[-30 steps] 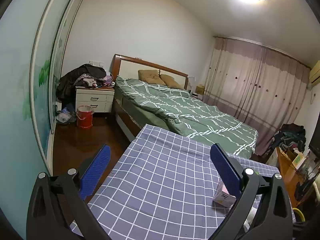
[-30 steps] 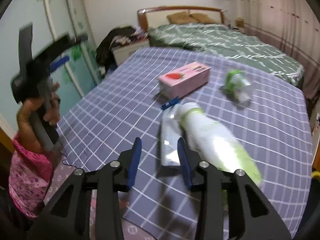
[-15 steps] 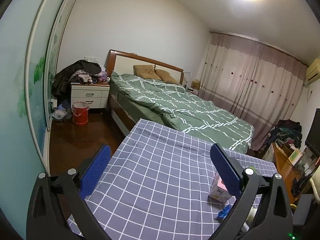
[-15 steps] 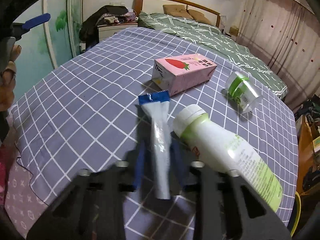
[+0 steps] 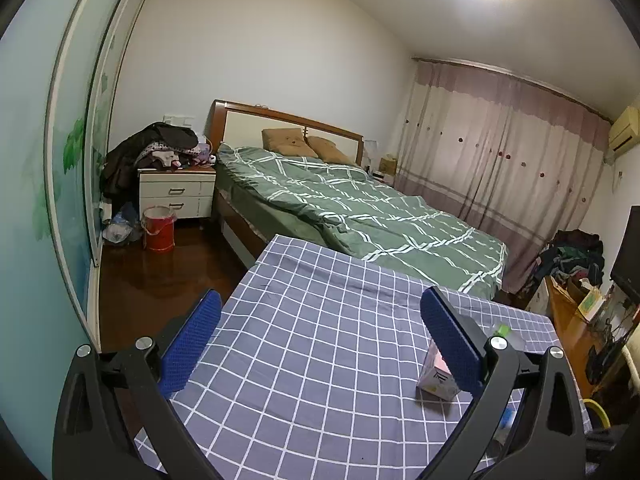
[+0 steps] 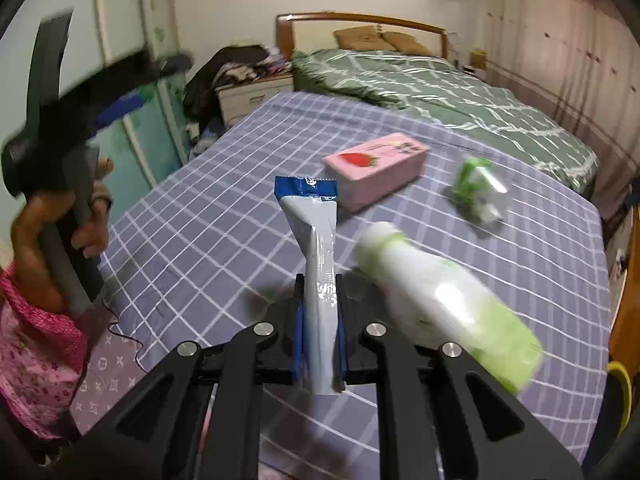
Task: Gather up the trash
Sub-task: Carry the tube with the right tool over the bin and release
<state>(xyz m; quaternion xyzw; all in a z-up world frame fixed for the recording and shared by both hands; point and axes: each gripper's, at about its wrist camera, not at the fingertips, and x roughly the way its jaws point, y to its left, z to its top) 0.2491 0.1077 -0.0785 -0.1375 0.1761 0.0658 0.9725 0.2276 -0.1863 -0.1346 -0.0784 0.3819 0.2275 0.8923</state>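
Pinching the wrapper (image 6: 318, 280) near its lower end, the right gripper (image 6: 319, 316) has its blue pads pressed tight against the silvery sachet, whose blue-sealed top sticks up and forward over the checked bench (image 6: 200, 216). From where I stand it looks lifted clear of the cloth, though the blur makes that hard to swear to. The left gripper (image 5: 320, 344) is held up off to the side in the person's hand (image 6: 52, 236), its pads spread wide with nothing between them.

Left lying on the bench are the pink carton (image 6: 376, 170) on its side, a white-and-green bottle (image 6: 444, 304) just beside the pinched wrapper, and a small clear cup (image 6: 478, 188) with a green band, tipped over further back.

So the first piece of trash seems to be in hand, and the rest is not yet touched. Next, I'd guess, the wrapper needs carrying to a bin or bag; none shows near the bench, only a red bucket (image 5: 159, 228) on the floor by the nightstand. A thin, limp wrapper like this could slip, so the pinch wants holding firm during the carry.
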